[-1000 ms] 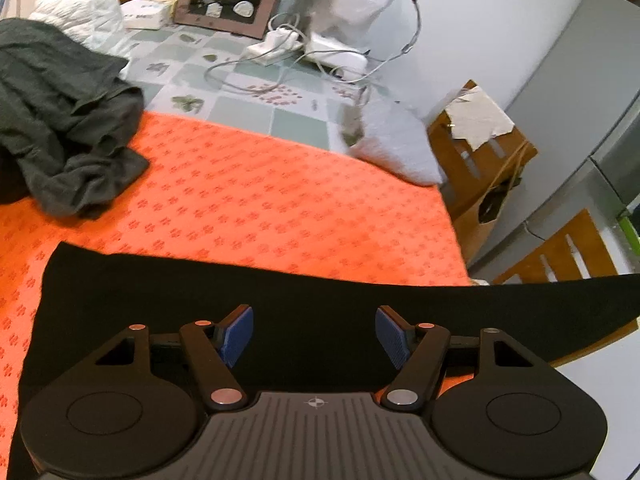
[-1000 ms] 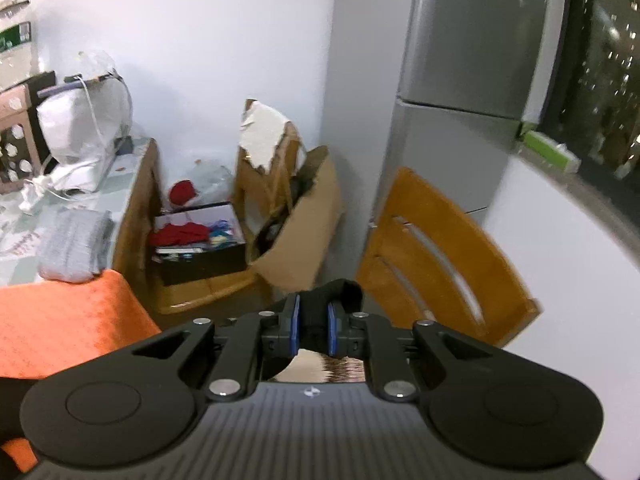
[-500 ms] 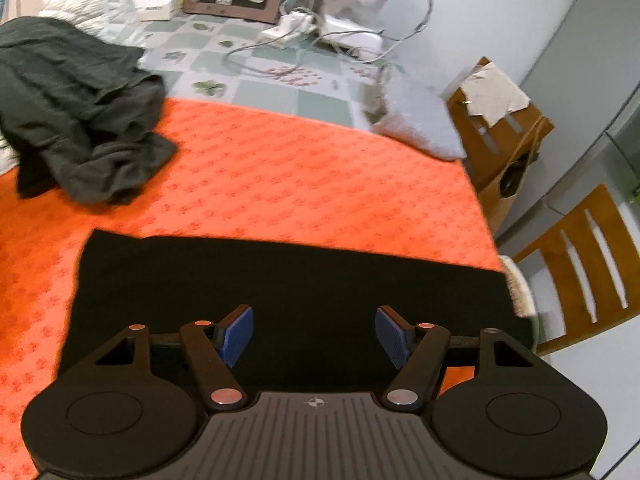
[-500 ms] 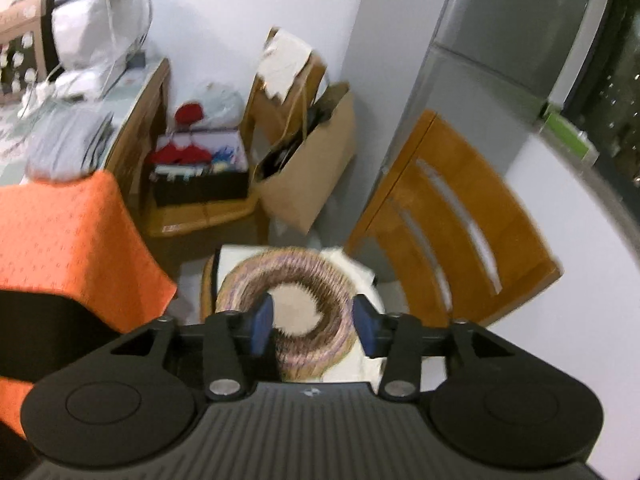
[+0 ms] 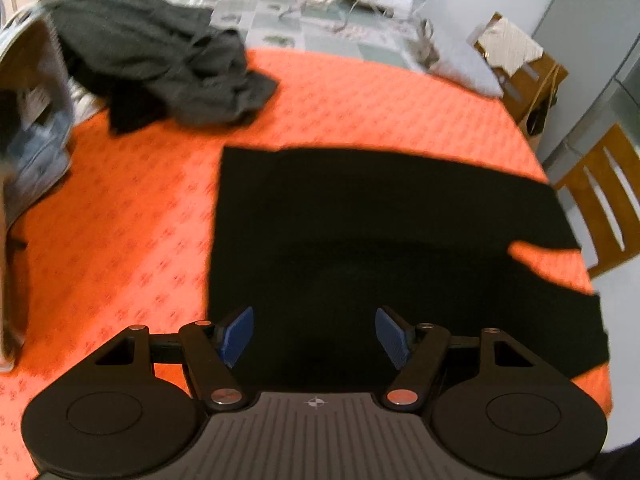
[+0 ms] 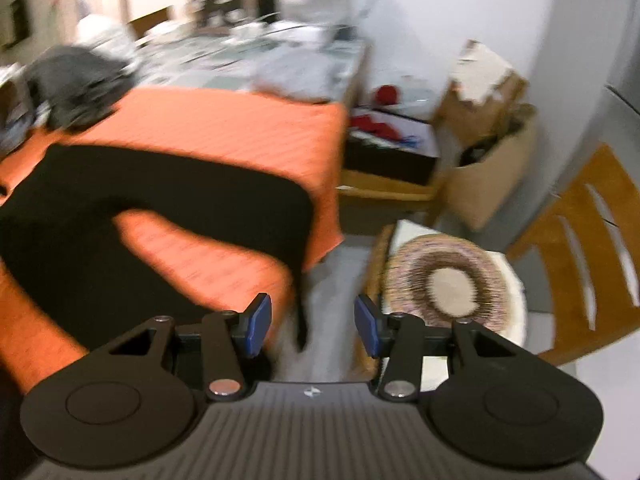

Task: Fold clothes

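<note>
Cloth [image 5: 360, 216] looks soft and floppy, maybe slippery; I'd grab its edge. Both grippers [image 5: 315, 336] [image 6: 313, 326] gape, empty.

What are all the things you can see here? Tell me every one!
black garment: one, black, spread flat on the orange cloth, one end hanging over the table edge
orange cloth: one, orange, covering the table
grey clothes pile: one, dark grey, crumpled at the far left
grey folded item: one, light grey, far right table edge
wooden chair: one, brown, right of the table
round cushion: one, brown and cream, on a seat
cardboard box: one, tan, on the floor
left gripper: open, above the garment
right gripper: open, empty
</note>
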Demonstrator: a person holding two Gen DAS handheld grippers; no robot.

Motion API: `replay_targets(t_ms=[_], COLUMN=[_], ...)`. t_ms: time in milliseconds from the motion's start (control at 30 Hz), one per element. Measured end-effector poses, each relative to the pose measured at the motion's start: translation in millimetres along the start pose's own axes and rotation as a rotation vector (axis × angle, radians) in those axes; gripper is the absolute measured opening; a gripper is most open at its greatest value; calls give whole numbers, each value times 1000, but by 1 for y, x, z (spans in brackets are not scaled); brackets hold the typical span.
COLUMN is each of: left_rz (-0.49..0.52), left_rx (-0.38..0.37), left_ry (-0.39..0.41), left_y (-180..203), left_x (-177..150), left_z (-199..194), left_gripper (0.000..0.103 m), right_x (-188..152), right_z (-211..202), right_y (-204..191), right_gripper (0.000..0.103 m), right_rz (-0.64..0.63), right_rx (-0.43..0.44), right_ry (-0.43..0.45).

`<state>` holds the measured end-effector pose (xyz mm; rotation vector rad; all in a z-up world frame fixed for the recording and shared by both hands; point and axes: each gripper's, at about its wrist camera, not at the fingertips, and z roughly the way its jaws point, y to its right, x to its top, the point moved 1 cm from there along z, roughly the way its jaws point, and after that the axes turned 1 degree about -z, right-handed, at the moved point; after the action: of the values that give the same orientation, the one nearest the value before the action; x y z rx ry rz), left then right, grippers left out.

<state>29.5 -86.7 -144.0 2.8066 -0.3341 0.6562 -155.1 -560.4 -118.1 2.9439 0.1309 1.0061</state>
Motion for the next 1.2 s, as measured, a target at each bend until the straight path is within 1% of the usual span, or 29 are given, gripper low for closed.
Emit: replay_targets(t_ms=[200,267,367,433,500,567,667,733,767,800,867,967,1033,1200], left_rz=[105,171,285,354,408,454,524,544,551,559,574,553,525,469], left_rx=[2,-6,-21,-31,-31,-18,-24,-15,-10,-5,5,10,6,10], left_ry=[-36,-53,-52,-52,-50,-43,-34,-29,-26,-23,-18,15,42,145], left_y=[-21,-23,-21,-18,-16,-13,-9,-8,-8,-8,-7,-10,-15,-17], left_x=[-23,-29,-38,-42,-45,-47,-51,-54,-55,-57,-59,-56,-52,-43], left_z=[-4,-4,-6,-7,-4,-1,1,4,5,6,9,6,2,-18], left_gripper=[71,72,73,73,73,73,73,72,69,68,54,17,11,9], right_x=[-27,-35,-44,-46,-49,-50,-49,-48,-48,-47,-47,-47,-48,-48], right_z=[3,7,18,24,30,35,38,39,39,39,40,40,40,38], right_y=[-73,-95,-120,-129,-136,-139,-144,-146,-146,-147,-149,-152,-153,-156], right_gripper=[52,52,51,50,47,39,36,35,35,35,35,33,32,31], right_rz=[-129,-173,-253,-288,-314,-334,-368,-391,-401,-411,-440,-474,-491,-526], right_rx=[51,60,64,66,56,42,37,32,27,23,10,4,-1,6], right_ry=[-61,-81,-104,-112,-123,-132,-133,-130,-127,-126,-122,-123,-121,-118])
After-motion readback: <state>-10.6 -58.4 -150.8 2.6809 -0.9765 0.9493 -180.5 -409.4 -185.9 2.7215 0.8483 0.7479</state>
